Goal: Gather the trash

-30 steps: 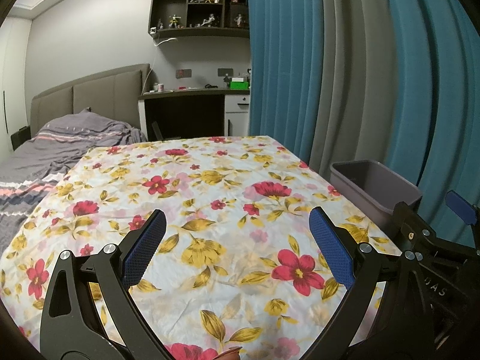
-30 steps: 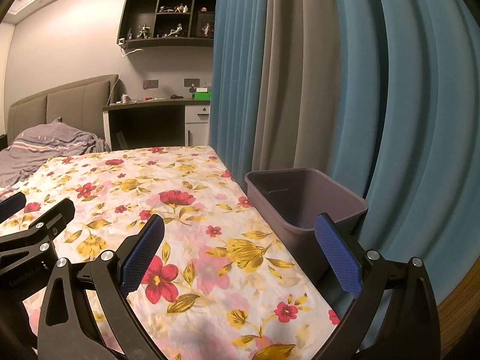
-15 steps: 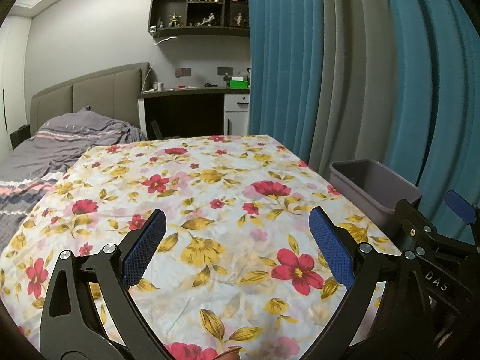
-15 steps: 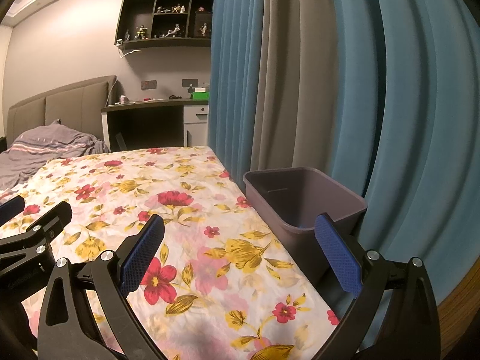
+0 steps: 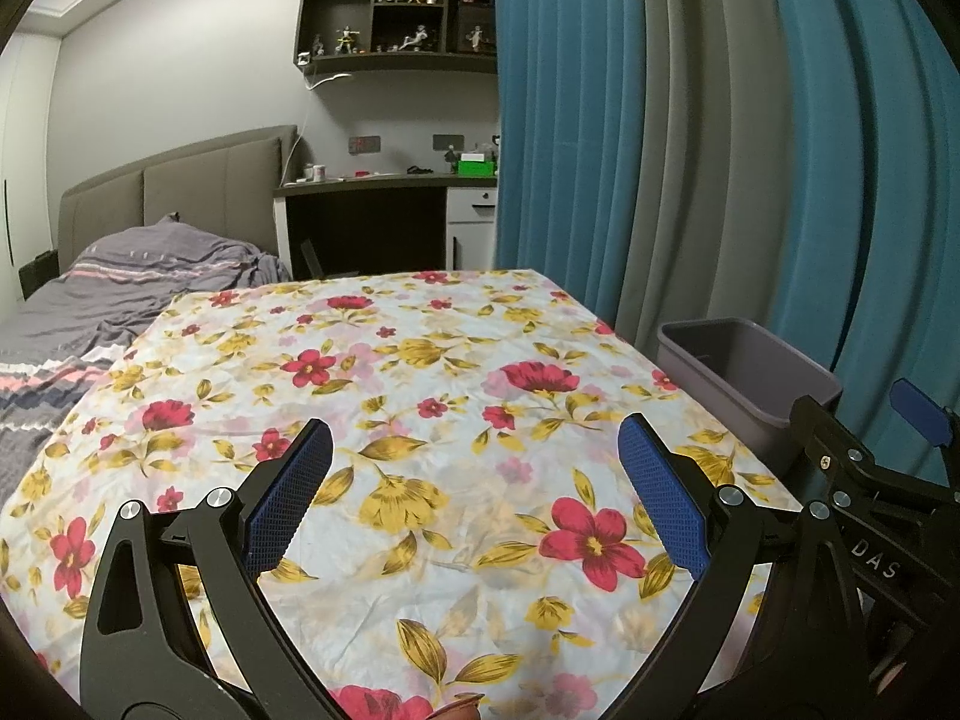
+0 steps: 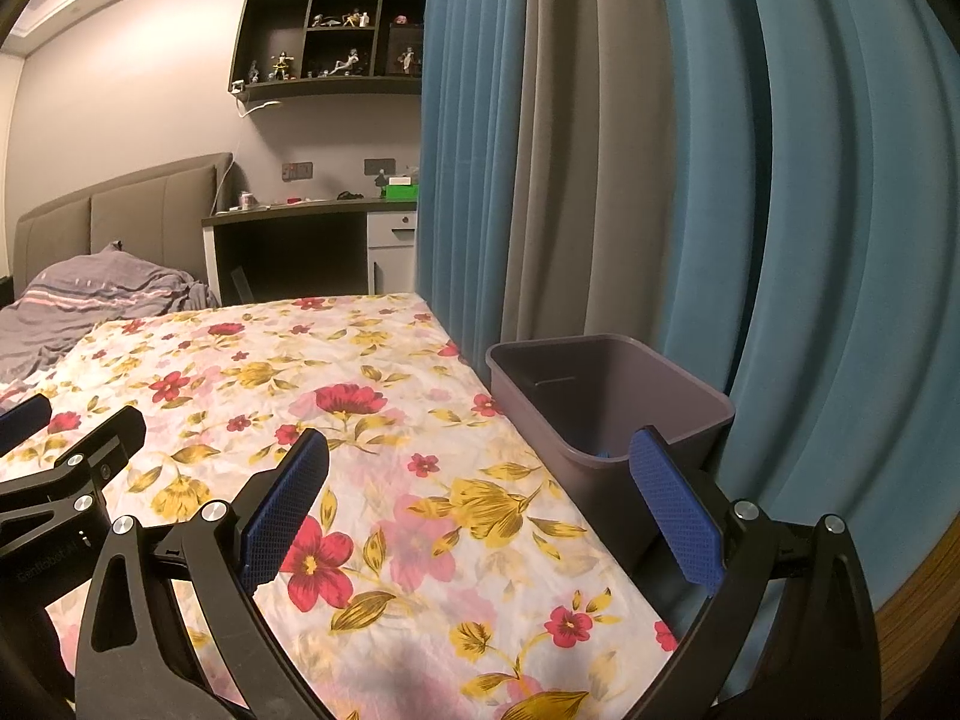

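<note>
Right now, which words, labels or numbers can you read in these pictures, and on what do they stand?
"DAS": white letters on the right hand-held gripper, seen from the left camera.
Faint print on the left hand-held gripper: too blurred to read.
Red digits on the wall clock: too small to read.

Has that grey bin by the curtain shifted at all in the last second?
No. The bin keeps its place against the curtain and flowered cloth; any small shift looks like camera drift.

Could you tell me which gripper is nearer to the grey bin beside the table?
Right. The right gripper hovers at the table edge next to the grey bin; the left gripper hovers farther left.
</note>
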The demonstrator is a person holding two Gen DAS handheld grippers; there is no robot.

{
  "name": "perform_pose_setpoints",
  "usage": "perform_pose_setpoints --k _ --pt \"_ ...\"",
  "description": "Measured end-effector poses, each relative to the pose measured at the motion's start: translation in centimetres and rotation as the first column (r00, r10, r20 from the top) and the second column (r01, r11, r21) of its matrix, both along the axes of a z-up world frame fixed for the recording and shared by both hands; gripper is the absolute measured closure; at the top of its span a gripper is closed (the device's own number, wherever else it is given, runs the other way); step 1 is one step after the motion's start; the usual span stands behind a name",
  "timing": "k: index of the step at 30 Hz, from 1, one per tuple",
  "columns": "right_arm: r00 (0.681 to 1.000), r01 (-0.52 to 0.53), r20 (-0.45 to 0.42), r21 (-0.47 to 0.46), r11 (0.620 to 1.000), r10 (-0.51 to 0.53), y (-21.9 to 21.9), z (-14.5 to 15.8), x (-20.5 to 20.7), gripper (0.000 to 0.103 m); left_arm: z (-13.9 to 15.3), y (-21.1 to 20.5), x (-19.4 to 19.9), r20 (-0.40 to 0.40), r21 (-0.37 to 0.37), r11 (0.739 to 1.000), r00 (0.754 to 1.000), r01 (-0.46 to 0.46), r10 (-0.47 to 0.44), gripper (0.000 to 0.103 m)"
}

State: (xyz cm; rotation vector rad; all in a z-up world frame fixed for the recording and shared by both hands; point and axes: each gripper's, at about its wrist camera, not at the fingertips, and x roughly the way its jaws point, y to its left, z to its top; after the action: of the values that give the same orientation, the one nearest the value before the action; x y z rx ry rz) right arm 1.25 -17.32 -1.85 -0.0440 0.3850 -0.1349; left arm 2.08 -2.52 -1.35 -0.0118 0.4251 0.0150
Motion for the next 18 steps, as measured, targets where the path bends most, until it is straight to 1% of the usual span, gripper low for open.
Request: perform_pose_setpoints --k 8,16,18 --pt "1.0 -0.001 -0.002 -0.001 1.0 0.001 -0.05 -0.01 -0.01 0.007 -0.03 -0.02 0.02 -0.001 -0.002 1.0 1.0 0.0 0.0 0.008" --pt "1.0 0.001 -0.002 -0.002 1.0 -0.001 -0.07 -0.03 0.04 0.007 -0.08 -0.58 -0.1 0.007 -0.007 1.0 1.0 0.028 -0.028 0.009" --pt "1.0 0.0 -0.002 0.001 1.0 0.0 0.0 -0.01 0.06 0.007 -0.13 -0.63 -0.24 0.012 -0.001 0.999 0.999 0.034 -0.034 0.014"
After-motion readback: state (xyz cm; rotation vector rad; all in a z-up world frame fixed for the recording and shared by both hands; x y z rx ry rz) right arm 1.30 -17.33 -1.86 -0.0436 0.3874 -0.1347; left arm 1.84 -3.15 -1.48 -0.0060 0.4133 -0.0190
